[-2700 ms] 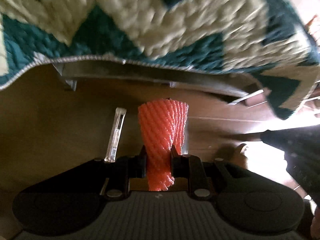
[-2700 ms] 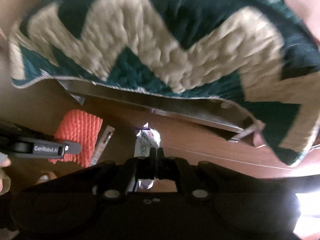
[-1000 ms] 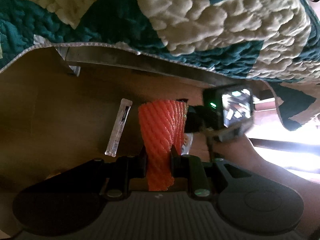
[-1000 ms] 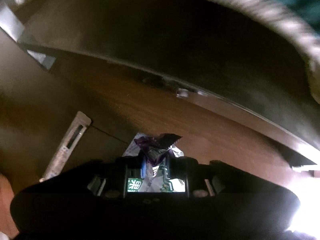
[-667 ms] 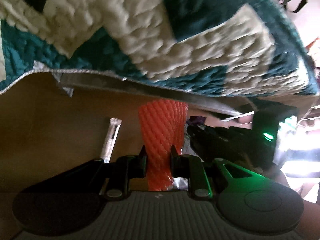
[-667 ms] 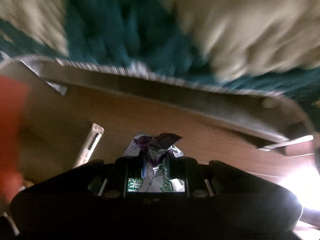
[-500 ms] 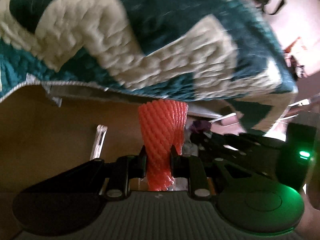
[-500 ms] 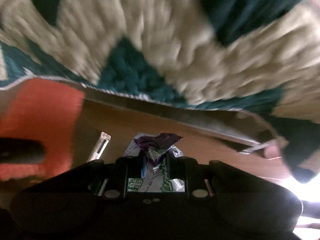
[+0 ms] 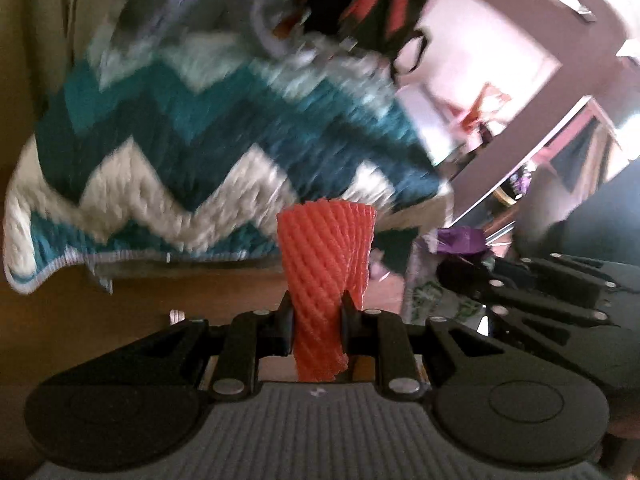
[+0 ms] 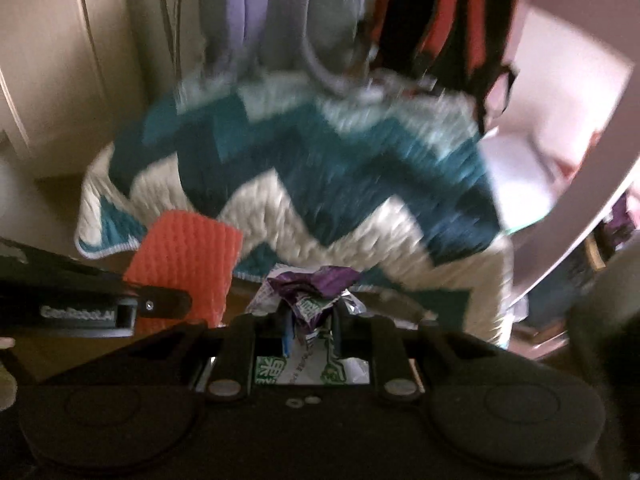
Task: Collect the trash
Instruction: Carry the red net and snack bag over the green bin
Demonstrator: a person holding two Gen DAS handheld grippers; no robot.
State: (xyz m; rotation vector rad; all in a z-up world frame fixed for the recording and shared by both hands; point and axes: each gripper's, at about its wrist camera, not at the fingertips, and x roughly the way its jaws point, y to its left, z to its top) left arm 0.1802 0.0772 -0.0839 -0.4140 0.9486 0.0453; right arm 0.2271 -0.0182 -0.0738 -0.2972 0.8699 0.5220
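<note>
The left gripper (image 9: 316, 320) is closed almost fully on an orange foam net sleeve (image 9: 326, 264). The sleeve stands up between the two fingers, and its long axis runs forward along them, away from the camera. The right gripper (image 10: 310, 322) is likewise nearly closed, and it pinches a crumpled wrapper (image 10: 310, 292) – purple on top, white with green print below. So both pieces of trash are already in the jaws, lifted clear of the wooden floor (image 9: 132, 300), with the teal and cream zigzag blanket (image 9: 192, 152) behind them.

No bin or bag appears in either view, so I cannot tell which way the trash must travel. My judgement is that the next move is a carry to some container outside the frame.

The two grippers are just beside each other. The left view shows the right tool and its wrapper at the right edge; the right view shows the sleeve from its flat side, at the left. Only the right view shows the printed lower part of the wrapper under the fingers. Clothes (image 10: 256, 20) hang above the blanket – blurred.
</note>
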